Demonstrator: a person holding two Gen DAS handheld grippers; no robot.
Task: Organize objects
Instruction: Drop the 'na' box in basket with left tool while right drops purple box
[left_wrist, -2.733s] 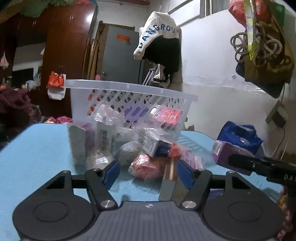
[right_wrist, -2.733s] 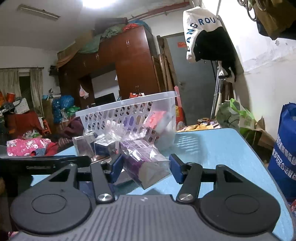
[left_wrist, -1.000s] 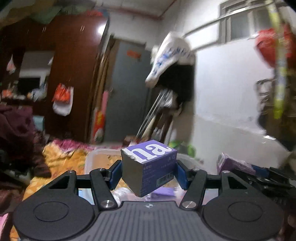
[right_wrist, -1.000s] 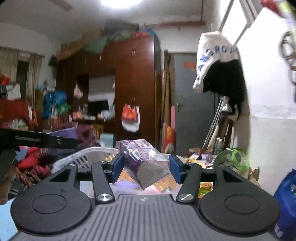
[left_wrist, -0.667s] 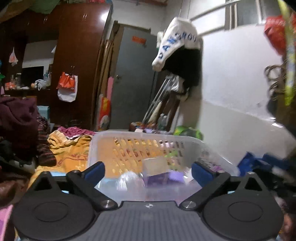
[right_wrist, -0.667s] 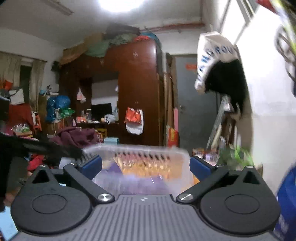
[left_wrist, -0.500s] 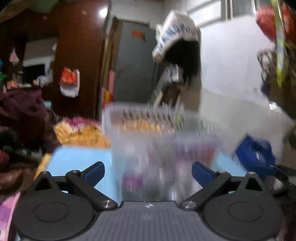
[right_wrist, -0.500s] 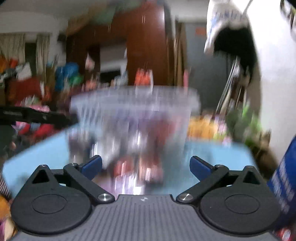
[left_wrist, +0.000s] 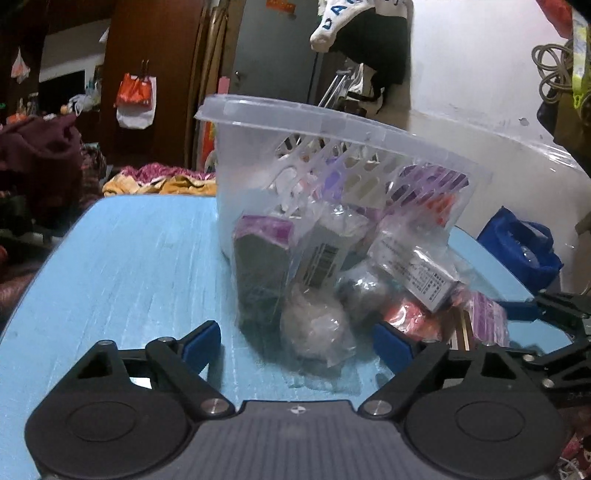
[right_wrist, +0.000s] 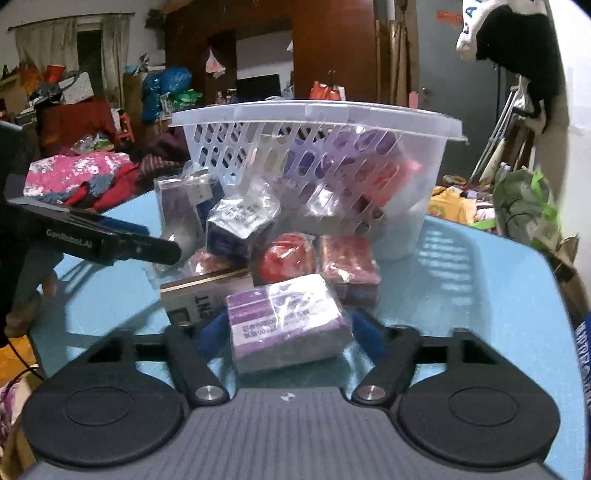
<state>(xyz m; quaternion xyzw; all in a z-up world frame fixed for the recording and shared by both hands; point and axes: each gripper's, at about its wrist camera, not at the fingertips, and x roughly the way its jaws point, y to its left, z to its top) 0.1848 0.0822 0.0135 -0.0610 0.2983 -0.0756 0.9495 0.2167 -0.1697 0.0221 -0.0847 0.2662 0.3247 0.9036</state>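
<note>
Showing only blurrily through the white basket slats, purple and red packets are seen; both grippers' fingers are spread, empty.

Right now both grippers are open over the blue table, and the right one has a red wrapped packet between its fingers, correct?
Not quite. The packet between the right gripper fingers is purple, wrapped in clear plastic: the purple packet, as the right wrist view shows. The red packets lie further back, near the basket. The left gripper is open over the blue table.
</note>
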